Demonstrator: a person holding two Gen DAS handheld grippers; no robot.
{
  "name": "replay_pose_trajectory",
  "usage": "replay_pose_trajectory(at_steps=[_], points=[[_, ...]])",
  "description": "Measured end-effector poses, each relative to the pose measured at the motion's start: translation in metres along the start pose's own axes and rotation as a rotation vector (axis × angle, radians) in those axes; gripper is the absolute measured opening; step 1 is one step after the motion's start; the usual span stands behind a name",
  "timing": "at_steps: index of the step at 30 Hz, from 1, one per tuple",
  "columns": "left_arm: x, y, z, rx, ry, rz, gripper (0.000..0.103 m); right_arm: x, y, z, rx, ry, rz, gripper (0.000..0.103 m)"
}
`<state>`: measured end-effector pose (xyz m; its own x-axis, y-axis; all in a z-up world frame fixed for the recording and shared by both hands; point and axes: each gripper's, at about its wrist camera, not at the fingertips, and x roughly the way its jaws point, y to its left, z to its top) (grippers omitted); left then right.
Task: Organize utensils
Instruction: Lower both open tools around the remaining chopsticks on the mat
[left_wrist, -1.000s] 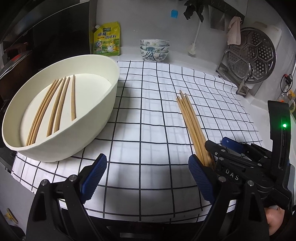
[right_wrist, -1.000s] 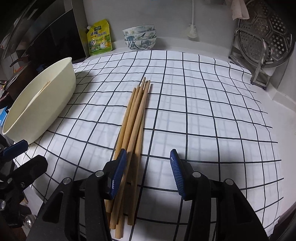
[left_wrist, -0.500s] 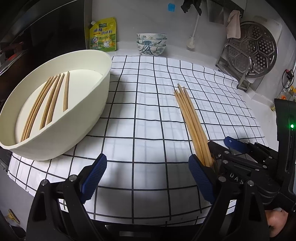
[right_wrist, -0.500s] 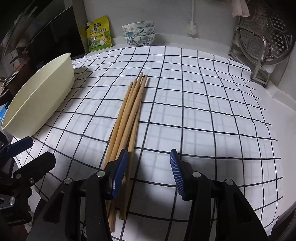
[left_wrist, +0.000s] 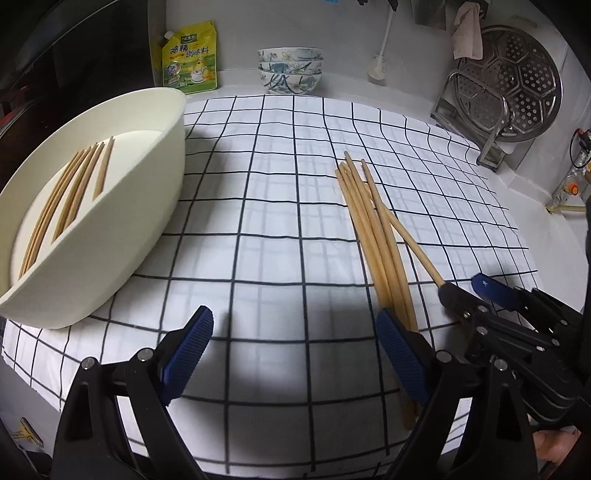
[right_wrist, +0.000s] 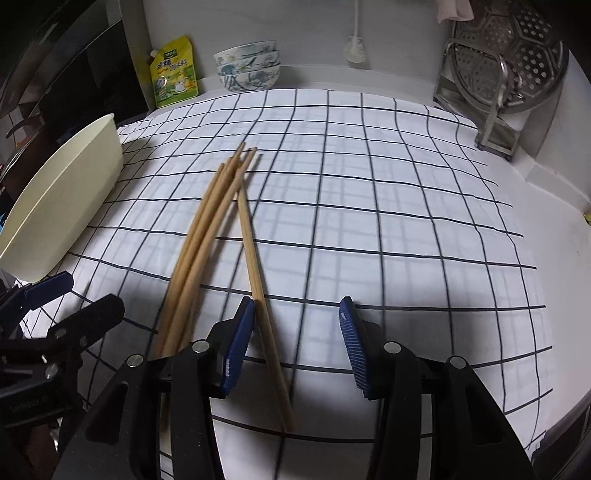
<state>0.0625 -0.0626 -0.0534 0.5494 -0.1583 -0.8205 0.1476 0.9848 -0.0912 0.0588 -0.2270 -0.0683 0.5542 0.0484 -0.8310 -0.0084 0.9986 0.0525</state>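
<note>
Two low fisheye views, side by side, looking across the checked cloth (left_wrist: 280, 229) toward the far wall.

The left wrist view sits close over the bench's near edge, facing far; the right wrist view sits just to its right, facing likewise. Both share the loose chopsticks (left_wrist: 373, 236) (right_wrist: 207, 236), cream tub (left_wrist: 147, 206) (right_wrist: 62, 206), stacked bowls (left_wrist: 290, 70) (right_wrist: 247, 68), and each other's fingers (left_wrist: 491, 295) (right_wrist: 51, 286).

You have five chopsticks (left_wrist: 373, 229) loose on the one checked cloth (left_wrist: 280, 206), and about six more (left_wrist: 70, 192) in the single cream basin (left_wrist: 147, 206). Three patterned bowls (left_wrist: 290, 70) are stacked at the back beside one yellow pouch (left_wrist: 190, 61).
</note>
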Motion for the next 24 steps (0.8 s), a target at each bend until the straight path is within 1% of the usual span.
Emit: replay_pose_trajectory(at_steps=[4,8,11,16,19,20,21,24], points=[[0.011,-0.009,0.004,0.010,0.011,0.003,0.088,-0.001,-0.011,-0.002,0.005,0.002,-0.012,0.046],[0.017,-0.015,0.006,0.016,0.020,0.006,0.088,-0.003,-0.016,-0.001,0.007,-0.005,0.006,0.046],[0.021,-0.020,0.006,0.031,0.030,0.022,0.088,-0.002,-0.016,0.001,-0.004,-0.010,0.012,0.046],[0.018,-0.021,0.001,0.051,0.010,0.043,0.089,0.001,-0.010,0.004,-0.024,-0.009,0.027,0.046],[0.017,-0.016,-0.001,0.038,0.011,0.055,0.089,0.002,-0.009,0.005,-0.031,-0.008,0.035,0.046],[0.018,-0.015,-0.002,0.037,0.018,0.061,0.087,0.003,-0.009,0.005,-0.031,-0.010,0.036,0.046],[0.019,-0.015,-0.003,0.040,0.029,0.067,0.087,0.003,-0.009,0.005,-0.032,-0.012,0.037,0.046],[0.019,-0.016,-0.005,0.045,0.025,0.080,0.087,0.003,-0.009,0.005,-0.033,-0.016,0.039,0.046]])
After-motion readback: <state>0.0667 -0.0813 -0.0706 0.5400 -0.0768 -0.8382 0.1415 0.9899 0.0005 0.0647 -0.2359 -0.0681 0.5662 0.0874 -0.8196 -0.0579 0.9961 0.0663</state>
